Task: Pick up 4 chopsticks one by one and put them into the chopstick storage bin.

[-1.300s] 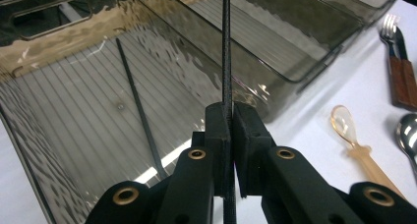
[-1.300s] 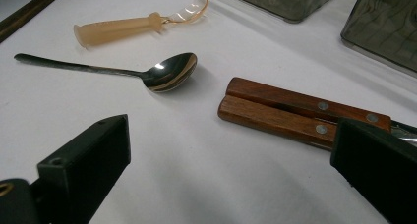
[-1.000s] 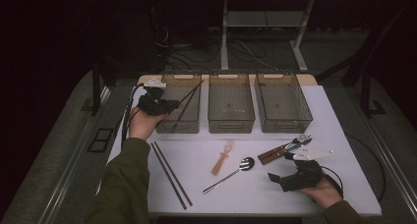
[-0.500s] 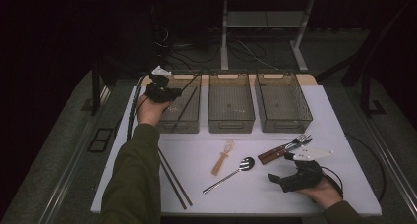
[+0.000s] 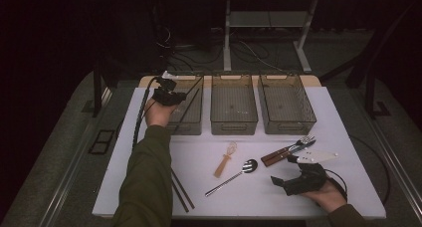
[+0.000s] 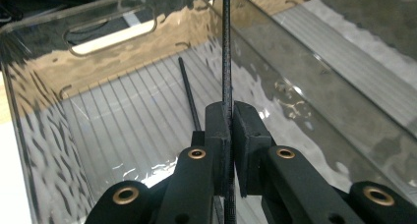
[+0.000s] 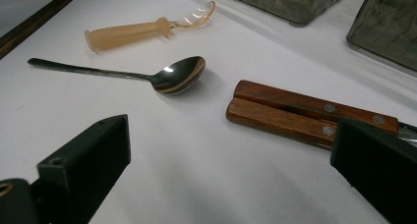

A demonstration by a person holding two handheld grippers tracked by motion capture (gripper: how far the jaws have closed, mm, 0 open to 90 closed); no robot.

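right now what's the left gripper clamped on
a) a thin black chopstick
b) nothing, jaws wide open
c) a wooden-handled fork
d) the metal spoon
a: in the left gripper view the left gripper has its jaws shut tight on a thin black chopstick over the leftmost clear bin, while the metal spoon lies on the table.

Right tongs [image 7: 231, 175], black jaws set wide apart at the lower corners of the frame, above the white table [image 7: 196, 175]. Centre: shiny metal spoon [image 7: 147, 76]. Upper left: translucent orange plastic spoon [image 7: 142, 26]. Centre right: two wooden riveted handles [image 7: 295, 113] side by side. Top right: smoky clear plastic bins [image 7: 339, 13].
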